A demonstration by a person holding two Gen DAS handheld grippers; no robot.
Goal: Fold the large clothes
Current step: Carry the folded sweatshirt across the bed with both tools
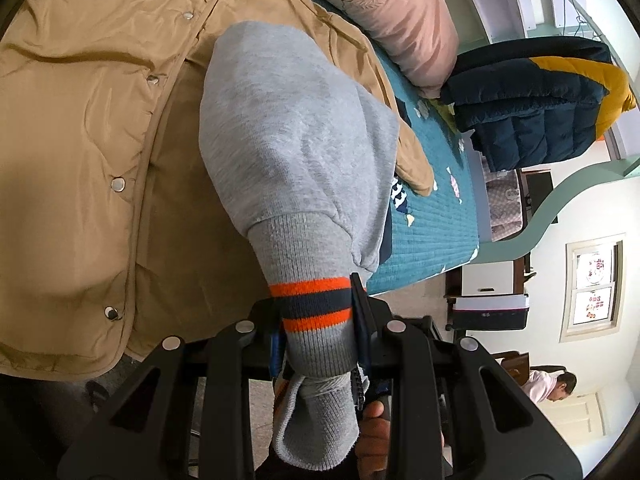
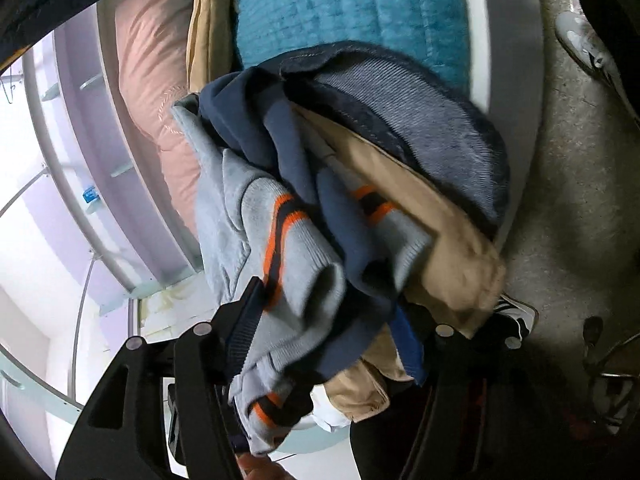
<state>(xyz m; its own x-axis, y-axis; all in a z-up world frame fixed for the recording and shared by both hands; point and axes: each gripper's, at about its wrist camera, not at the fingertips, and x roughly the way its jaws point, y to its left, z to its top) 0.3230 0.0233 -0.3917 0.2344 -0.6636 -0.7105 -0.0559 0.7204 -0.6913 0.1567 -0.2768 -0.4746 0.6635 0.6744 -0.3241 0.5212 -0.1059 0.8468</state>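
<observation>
A grey sweatshirt (image 1: 296,128) with orange and navy stripes on its cuff (image 1: 312,308) hangs up from my left gripper (image 1: 316,300), which is shut on that cuff. Under it a tan snap-button jacket (image 1: 80,120) lies spread on the bed. In the right wrist view the sweatshirt (image 2: 240,208) is bunched in grey and navy folds with another striped cuff. It lies between the wide-standing fingers of my right gripper (image 2: 328,300), and the pads do not visibly squeeze it. Tan cloth (image 2: 452,264) and a dark blue ribbed garment (image 2: 420,120) hang beside the bundle.
The bed has a teal quilted cover (image 1: 436,216) with a pink pillow (image 1: 392,20) and a folded navy and yellow puffer jacket (image 1: 532,100) at its head. A person (image 1: 552,386) sits far off by the wall. A shoe (image 2: 584,40) stands on the speckled floor (image 2: 560,200).
</observation>
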